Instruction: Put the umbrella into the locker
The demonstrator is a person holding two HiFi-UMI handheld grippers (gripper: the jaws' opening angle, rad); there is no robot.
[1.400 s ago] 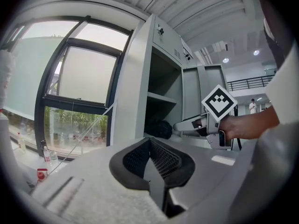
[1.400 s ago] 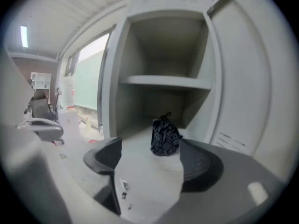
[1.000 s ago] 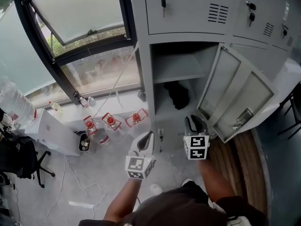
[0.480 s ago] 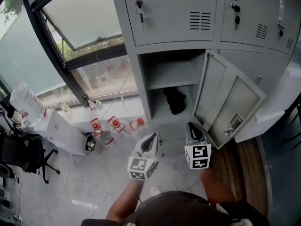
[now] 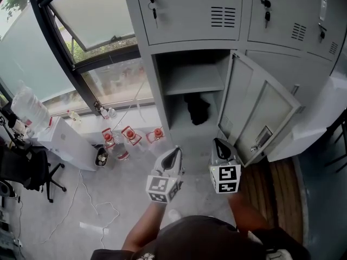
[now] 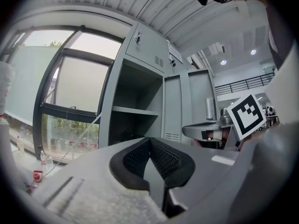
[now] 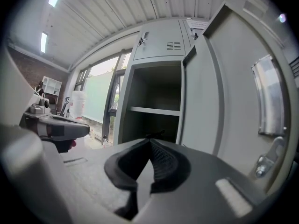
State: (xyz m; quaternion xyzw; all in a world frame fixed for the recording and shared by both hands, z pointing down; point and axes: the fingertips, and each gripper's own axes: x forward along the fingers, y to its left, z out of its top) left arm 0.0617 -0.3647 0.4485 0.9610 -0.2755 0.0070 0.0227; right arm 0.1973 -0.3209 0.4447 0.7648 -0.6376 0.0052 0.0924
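Observation:
The black umbrella [image 5: 196, 108] lies folded in the lower part of the open grey locker [image 5: 162, 91], under its shelf [image 5: 192, 85]. The locker door [image 5: 255, 118] stands swung out to the right. My left gripper [image 5: 174, 151] and right gripper [image 5: 218, 143] hang side by side in front of the opening, well short of it, both pointing at it. Each is shut with nothing between its pads. The right gripper view shows its shut jaws [image 7: 150, 141] with the umbrella [image 7: 156, 134] as a dark shape beyond them. In the left gripper view its jaws [image 6: 150, 141] are shut too.
Several red-capped bottles [image 5: 127, 137] stand on the floor left of the locker, below a big window [image 5: 87, 20]. A white box [image 5: 65, 142] and a black chair [image 5: 21, 169] sit at the far left. A loose cable [image 5: 97, 207] lies on the concrete floor.
Both grippers have drawn back from the locker opening and risen a little. The umbrella stays inside the lower compartment, and the door is still open.

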